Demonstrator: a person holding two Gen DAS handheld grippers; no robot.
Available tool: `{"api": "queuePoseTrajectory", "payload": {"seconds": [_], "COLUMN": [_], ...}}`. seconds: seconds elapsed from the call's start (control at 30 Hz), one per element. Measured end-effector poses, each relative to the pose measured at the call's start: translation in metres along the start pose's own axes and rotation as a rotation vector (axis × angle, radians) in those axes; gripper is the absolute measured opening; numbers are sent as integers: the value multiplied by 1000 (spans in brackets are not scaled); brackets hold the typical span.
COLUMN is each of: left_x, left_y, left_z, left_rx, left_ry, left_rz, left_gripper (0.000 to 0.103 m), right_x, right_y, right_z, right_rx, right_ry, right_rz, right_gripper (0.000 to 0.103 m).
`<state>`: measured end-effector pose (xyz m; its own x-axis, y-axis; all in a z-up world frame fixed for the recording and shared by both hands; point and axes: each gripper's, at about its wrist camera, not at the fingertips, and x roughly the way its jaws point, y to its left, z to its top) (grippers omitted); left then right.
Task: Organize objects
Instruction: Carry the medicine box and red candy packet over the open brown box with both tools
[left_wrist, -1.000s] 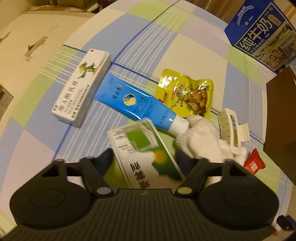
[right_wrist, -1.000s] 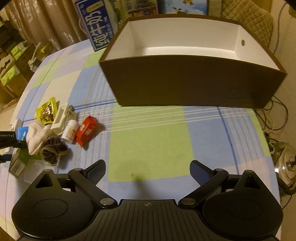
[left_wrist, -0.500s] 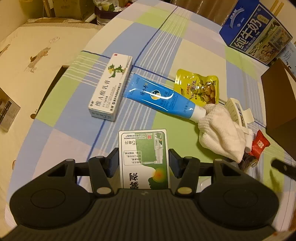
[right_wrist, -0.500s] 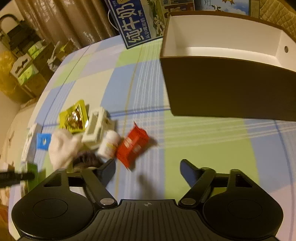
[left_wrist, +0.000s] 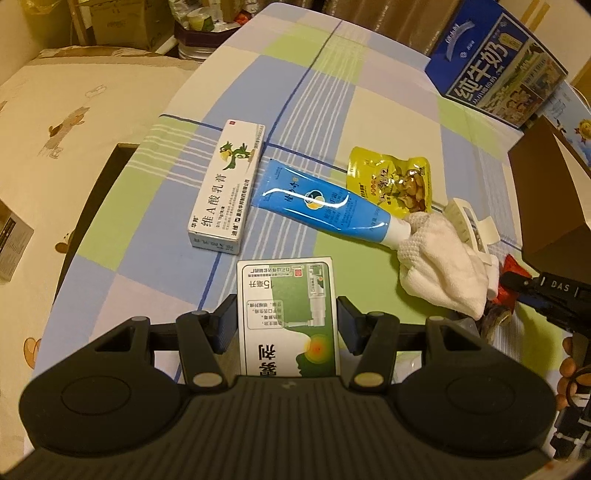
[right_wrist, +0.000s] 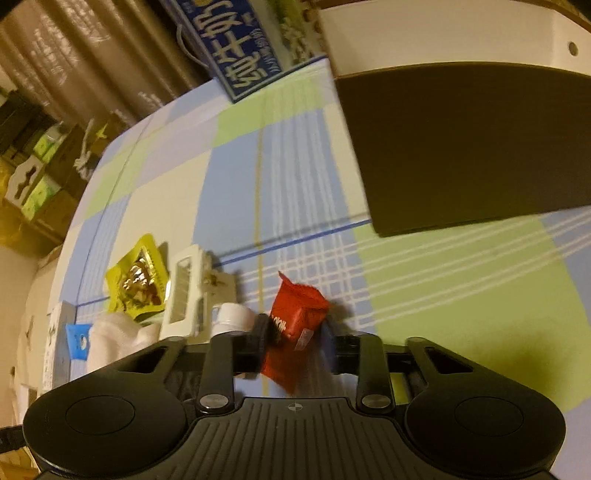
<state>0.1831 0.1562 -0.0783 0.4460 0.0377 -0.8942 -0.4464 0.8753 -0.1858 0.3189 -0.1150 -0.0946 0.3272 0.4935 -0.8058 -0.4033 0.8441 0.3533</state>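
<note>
**Both claws loaded over the checked cloth**

Left gripper (left_wrist: 286, 325) pinches the green-and-white box (left_wrist: 288, 317), lifted clear of the checked tablecloth (left_wrist: 388, 96). Beyond it lie the white carton (left_wrist: 227, 192), blue tube (left_wrist: 325, 205), yellow snack pouch (left_wrist: 391, 181) and white cloth (left_wrist: 443, 266). Right gripper (right_wrist: 295, 339) squeezes the red packet (right_wrist: 291, 328), just beside the white hair clip (right_wrist: 188, 295); the brown bin (right_wrist: 461, 140) sits well apart.

The white ointment box (left_wrist: 227, 194) reads 维A酸乳膏, the blue carton (left_wrist: 495, 62) 纯牛奶.
</note>
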Motion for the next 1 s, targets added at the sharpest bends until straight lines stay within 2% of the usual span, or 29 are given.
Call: {"api": "queuePoseTrajectory", "payload": {"seconds": [0.2,0.47,0.77,1.0], "left_x": [1,-7,-36,-53], "left_y": [-1,-12,-36,-77], "left_z": [0,-2,0,2], "left_rx": [37,118,155,191], "left_ry": [4,-22,-79,-119], "left_rz": [-29,-68,-109,-144], "left_gripper": [51,51,50,50], "right_x": [-27,-72,-111,-137], "right_y": [-1,-22,-35,-43], "right_z": [-10,-28,-29,-20], "right_rx": [-23,14,27,-5], "right_ry": [-64,-123,-185,-234], "right_rz": [-47,-91,-44,0], "right_gripper": [17,13,13,12]}}
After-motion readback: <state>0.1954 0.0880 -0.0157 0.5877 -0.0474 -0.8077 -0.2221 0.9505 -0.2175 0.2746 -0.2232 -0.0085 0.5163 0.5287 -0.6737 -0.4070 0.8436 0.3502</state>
